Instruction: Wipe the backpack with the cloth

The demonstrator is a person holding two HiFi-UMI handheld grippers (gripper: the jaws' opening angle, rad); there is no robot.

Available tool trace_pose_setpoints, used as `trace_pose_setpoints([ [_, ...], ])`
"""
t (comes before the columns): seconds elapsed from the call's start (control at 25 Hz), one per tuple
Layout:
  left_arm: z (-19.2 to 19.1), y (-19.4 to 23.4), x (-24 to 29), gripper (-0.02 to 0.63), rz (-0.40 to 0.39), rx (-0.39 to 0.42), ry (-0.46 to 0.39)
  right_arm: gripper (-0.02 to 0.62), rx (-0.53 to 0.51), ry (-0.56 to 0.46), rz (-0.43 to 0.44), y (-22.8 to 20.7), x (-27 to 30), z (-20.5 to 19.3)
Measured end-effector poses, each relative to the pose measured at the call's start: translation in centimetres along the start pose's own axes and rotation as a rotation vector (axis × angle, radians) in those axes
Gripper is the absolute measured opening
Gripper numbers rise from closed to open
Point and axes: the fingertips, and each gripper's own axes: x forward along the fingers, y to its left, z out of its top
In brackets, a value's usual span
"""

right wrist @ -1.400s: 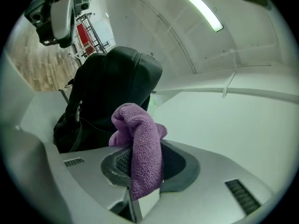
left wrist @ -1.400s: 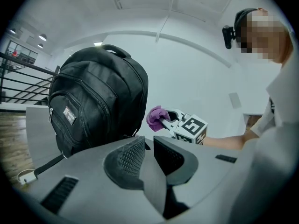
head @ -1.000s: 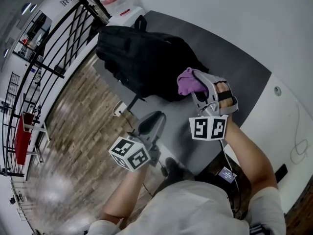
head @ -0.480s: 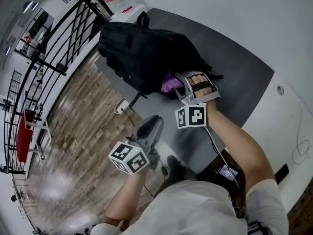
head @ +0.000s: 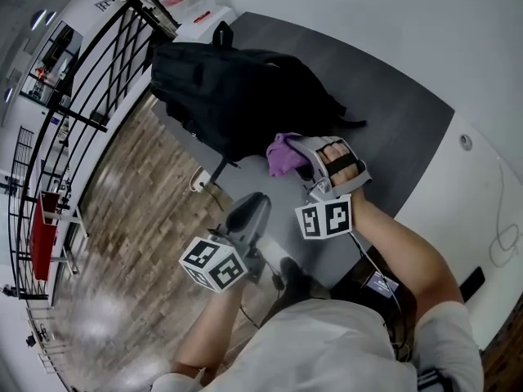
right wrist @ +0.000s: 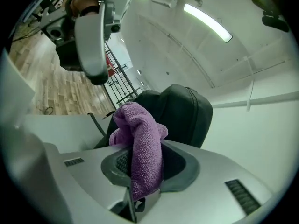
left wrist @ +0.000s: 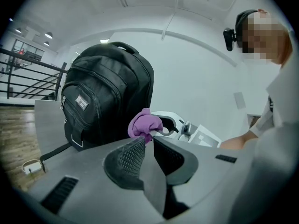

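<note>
Right gripper (head: pixel 304 167) clamping purple cloth (head: pixel 283 153), just beside black backpack (head: pixel 233 96)

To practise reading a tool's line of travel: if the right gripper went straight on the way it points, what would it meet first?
The black backpack, directly ahead; the purple cloth pinched in the right gripper would touch it first. The gap is hard to judge.
</note>
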Motion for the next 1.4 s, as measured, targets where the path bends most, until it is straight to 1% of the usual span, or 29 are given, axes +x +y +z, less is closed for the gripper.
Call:
trace_pose_setpoints([
  [0.12, -0.4, -0.3, 0.4, 0.041, -0.003, -0.003, 0.020, 0.100, 0.013, -0.006, 0.069, 3.1, -0.2, 0.2],
  [0.24, -0.8, -0.5, 0.6, 0.041, -0.003, -0.002, 0.036, 0.100, 0.040, 0.022, 0.138, 6.2, 0.4, -0.9],
  [0.36, -1.1, -0.4, 0.6, 0.041, 0.006, -0.004, 0.049, 0.100, 0.062, 0.054, 0.168, 8.0, 1.5, -2.3],
  [0.44, -1.1, -0.1, 0.6, 0.041, 0.019, -0.007, 0.055, 0.100, 0.095, 0.080, 0.152, 7.9, 2.6, -3.4],
  [0.6, -1.3, 0.5, 0.7, 0.041, 0.032, -0.008, 0.062, 0.100, 0.190, 0.142, 0.088, 5.9, 4.2, -6.0],
  [0.68, -1.4, 0.7, 0.6, 0.041, 0.041, -0.013, 0.066, 0.100, 0.215, 0.149, 0.076, 5.2, 4.5, -6.6],
  [0.96, -1.3, 1.1, 0.7, 0.041, 0.043, -0.017, 0.065, 0.100, 0.271, 0.164, 0.044, 4.0, 3.6, -7.6],
  [1.16, -1.3, 1.2, 1.3, 0.041, 0.031, -0.015, 0.062, 0.100, 0.298, 0.159, 0.045, 3.4, 3.5, -7.8],
  [1.4, -0.7, 1.0, 2.2, 0.041, 0.013, -0.008, 0.061, 0.100, 0.309, 0.163, 0.020, 2.0, 2.8, -8.9],
])
